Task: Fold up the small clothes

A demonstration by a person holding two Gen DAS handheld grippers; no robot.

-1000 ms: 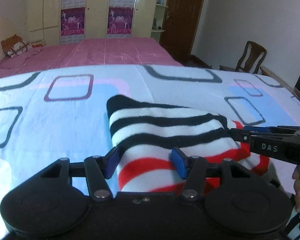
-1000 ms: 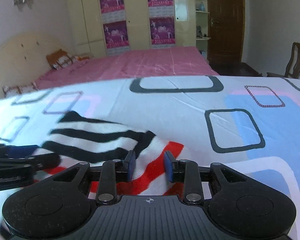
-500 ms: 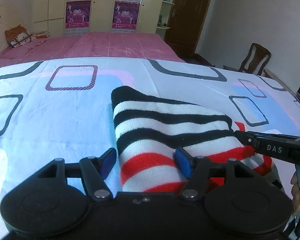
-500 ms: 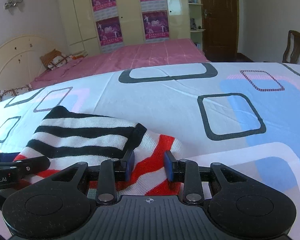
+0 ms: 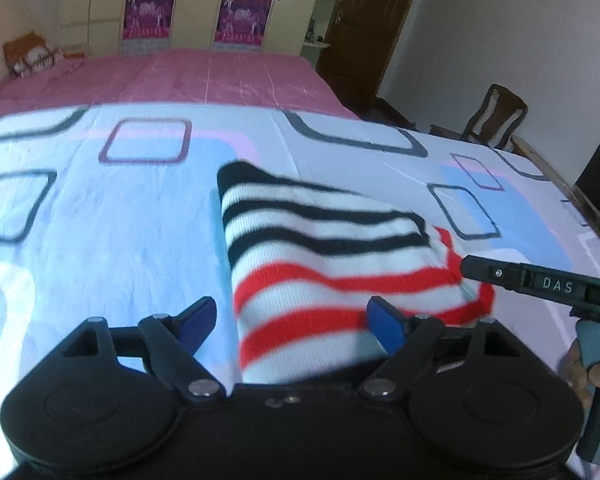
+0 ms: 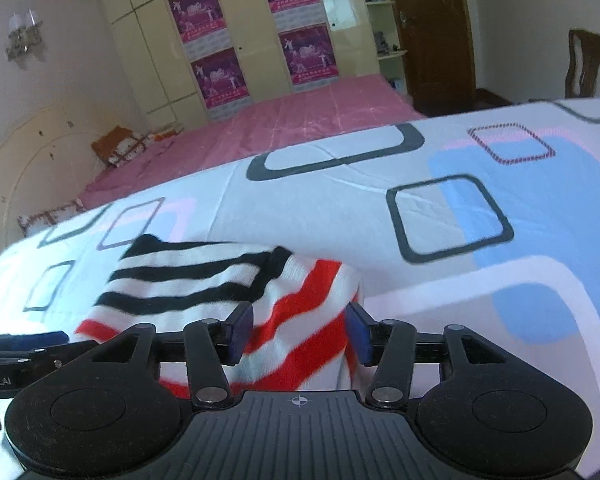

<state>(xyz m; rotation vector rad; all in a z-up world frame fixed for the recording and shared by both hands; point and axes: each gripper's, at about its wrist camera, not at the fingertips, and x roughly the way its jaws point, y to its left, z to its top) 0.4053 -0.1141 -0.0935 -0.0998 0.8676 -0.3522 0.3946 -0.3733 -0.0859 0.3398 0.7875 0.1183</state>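
Observation:
A small knitted garment (image 5: 320, 264) with black, white and red stripes lies folded on the patterned sheet (image 5: 100, 240); it also shows in the right wrist view (image 6: 228, 288). My left gripper (image 5: 292, 320) is open, its blue pads wide apart on either side of the garment's near left edge. My right gripper (image 6: 298, 332) is open too, astride the garment's near right red-striped end. The right gripper's fingers (image 5: 520, 276) reach in from the right in the left wrist view. The left gripper's fingers (image 6: 24, 346) show at the left in the right wrist view.
A pink bed (image 5: 180, 76) lies beyond the sheet, with cushions (image 5: 28, 56) at its head. Wardrobes with posters (image 6: 240, 40) line the back wall. A wooden chair (image 5: 496, 116) stands at the right by a dark door (image 5: 372, 24).
Both grippers have opened wider and let the garment go. Both have drawn back slightly from it, and the garment now lies flatter on the sheet.

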